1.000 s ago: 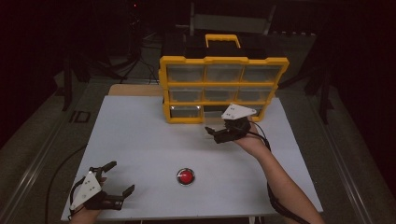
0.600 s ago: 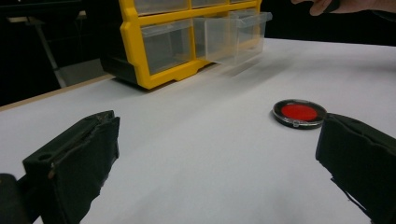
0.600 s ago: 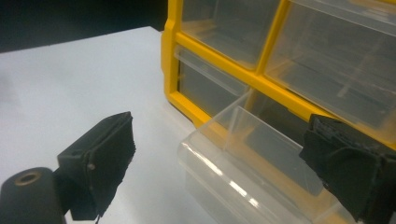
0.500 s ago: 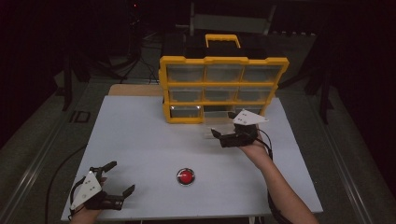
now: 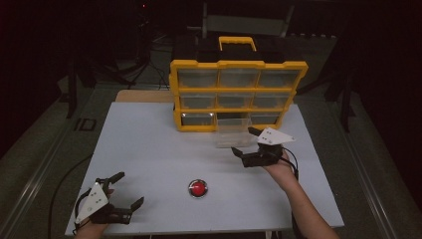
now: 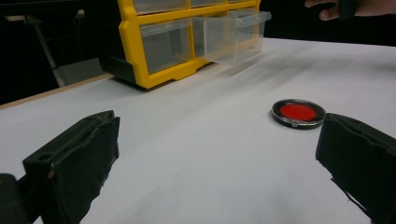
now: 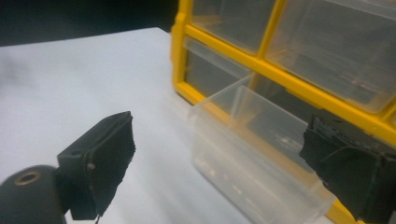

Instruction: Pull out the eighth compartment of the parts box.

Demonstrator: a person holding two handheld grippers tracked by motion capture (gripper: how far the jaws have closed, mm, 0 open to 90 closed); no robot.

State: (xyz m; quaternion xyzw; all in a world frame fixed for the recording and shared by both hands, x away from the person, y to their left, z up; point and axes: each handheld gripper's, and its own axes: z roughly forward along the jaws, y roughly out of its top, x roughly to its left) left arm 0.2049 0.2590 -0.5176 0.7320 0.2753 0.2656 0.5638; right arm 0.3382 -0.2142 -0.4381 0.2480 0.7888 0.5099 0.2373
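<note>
A yellow drawer organizer (image 5: 234,94) stands at the back of the white table (image 5: 149,149). Its bottom middle clear drawer (image 5: 233,132) is pulled out over the table and looks empty. My right gripper (image 5: 245,143) is open just in front and to the right of the drawer. In the right gripper view the drawer (image 7: 252,154) lies close ahead of the spread jaws (image 7: 224,172). A red disc with a dark rim (image 5: 198,188) lies at the table's near middle. My left gripper (image 5: 128,190) rests open at the near left corner, with the disc (image 6: 299,113) ahead of it on the right.
The organizer (image 6: 159,46) has three rows of clear drawers and a yellow handle (image 5: 237,42) on top. Dark floor and stands surround the table. A wide stretch of bare white tabletop lies between the two grippers.
My right gripper has drawn back from the organizer toward the near right, and the bottom middle drawer now stands pulled out. The left gripper has not moved.
</note>
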